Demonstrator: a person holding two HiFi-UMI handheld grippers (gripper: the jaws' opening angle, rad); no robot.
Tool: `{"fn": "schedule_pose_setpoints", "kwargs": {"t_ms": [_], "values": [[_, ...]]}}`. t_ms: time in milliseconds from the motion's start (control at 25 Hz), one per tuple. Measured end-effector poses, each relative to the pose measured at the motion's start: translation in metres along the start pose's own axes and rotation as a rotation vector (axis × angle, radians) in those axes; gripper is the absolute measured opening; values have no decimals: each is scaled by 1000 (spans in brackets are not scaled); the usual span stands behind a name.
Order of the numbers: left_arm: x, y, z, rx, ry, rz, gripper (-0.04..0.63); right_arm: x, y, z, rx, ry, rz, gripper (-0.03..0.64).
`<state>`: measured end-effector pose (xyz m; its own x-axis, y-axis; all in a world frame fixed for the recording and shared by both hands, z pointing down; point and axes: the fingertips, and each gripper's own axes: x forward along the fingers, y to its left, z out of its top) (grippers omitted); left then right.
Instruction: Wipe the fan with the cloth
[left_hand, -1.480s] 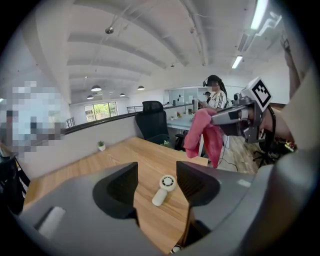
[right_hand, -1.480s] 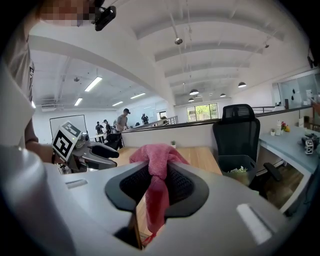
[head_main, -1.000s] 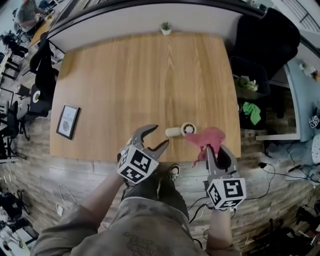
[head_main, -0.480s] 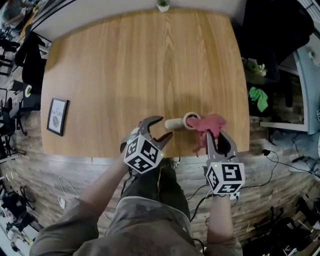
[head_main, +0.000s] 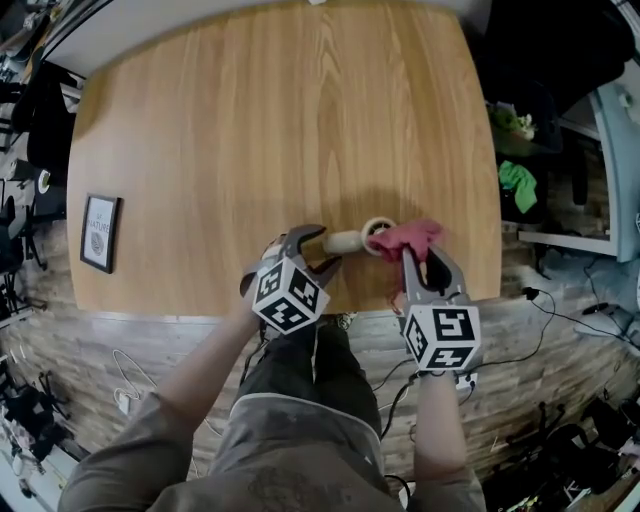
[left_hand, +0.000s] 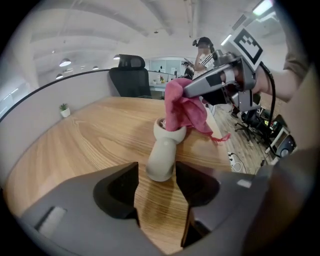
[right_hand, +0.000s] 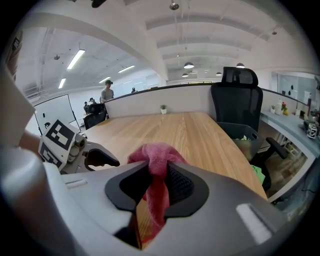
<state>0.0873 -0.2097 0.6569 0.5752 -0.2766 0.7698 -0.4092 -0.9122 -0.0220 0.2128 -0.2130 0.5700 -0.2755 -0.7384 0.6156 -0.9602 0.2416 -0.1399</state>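
Holding my left hand-held gripper (left_hand: 156, 186) with its jaws apart, I have the handle end of the small cream plastic handheld fan (left_hand: 162, 155) between their tips. The fan lies on its side near the front edge of the light wooden counter (head_main: 250, 130). To the right, the crumpled pink cloth (right_hand: 150, 152) drapes over the fan's round head, clamped tight in my right hand-held gripper (right_hand: 159, 175).

The right tongs (right_hand: 159, 184) pinch the red cloth (right_hand: 154, 154), bunched above the wooden table (right_hand: 195, 132).
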Motion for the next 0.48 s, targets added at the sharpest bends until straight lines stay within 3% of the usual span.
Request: {"fn": "schedule_pose_setpoints", "kwargs": {"t_ms": [120, 480], "values": [[6, -1, -3, 13, 11, -9, 185, 15, 1, -5, 0, 16, 5, 89], [7, 0, -6, -5, -12, -28, 183, 52, 42, -11, -57, 83, 111, 89]]}}
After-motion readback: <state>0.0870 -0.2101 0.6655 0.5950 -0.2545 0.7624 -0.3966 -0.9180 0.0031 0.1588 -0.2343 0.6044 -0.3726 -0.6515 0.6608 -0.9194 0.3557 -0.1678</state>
